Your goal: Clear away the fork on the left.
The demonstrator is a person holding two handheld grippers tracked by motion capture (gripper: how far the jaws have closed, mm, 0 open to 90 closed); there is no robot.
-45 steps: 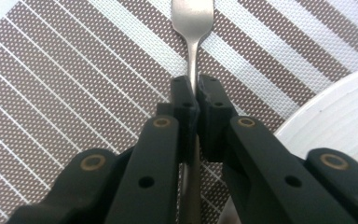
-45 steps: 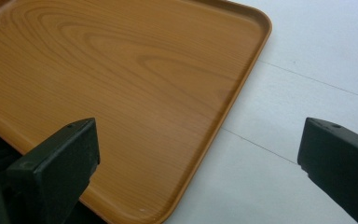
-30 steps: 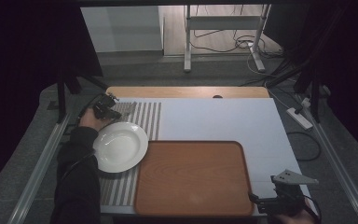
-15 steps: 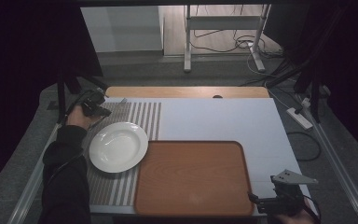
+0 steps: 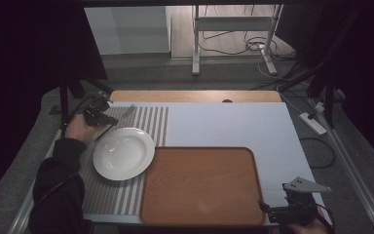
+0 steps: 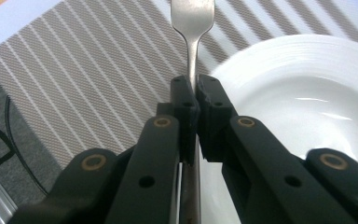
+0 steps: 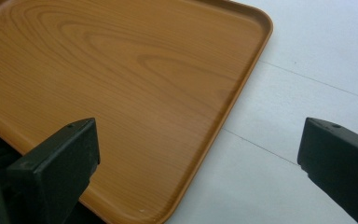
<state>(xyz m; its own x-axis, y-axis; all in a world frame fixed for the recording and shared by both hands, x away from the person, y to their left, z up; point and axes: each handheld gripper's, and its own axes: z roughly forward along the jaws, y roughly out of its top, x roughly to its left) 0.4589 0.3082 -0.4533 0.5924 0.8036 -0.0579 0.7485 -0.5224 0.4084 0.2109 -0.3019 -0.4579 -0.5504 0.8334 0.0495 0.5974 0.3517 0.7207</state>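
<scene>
Gripping a metal fork [image 6: 192, 28] by its handle, the left gripper [image 6: 192, 100] has its two black jaws pressed together on the stem, with the tines pointing away from the camera. In the left gripper view the fork's head lies over the striped placemat [image 6: 88, 79], just beside the rim of the white plate [image 6: 303, 102]; whether the tines touch the mat cannot be told. In the high view the left gripper [image 5: 97, 116] sits at the far left corner of the placemat [image 5: 121, 195], held by the person's left hand [image 5: 80, 127], dark sleeve [image 5: 58, 190] trailing back toward the near edge. The fork [image 5: 126, 111] shows there as a pale sliver beyond the plate [image 5: 123, 153].

The plate rests on the striped placemat, its right edge close to the wooden tray [image 5: 202, 185], which lies near the front of the white table [image 5: 233, 122]. The tray's surface is bare.

The right gripper [image 5: 277, 212] is at the near right corner of the table, by the tray's corner, a grey three-cornered plate [image 5: 306, 185] on top. In the right gripper view its jaws stand wide apart over the tray [image 7: 121, 84] corner and the white tabletop [image 7: 307, 70], gripping nothing.
</scene>
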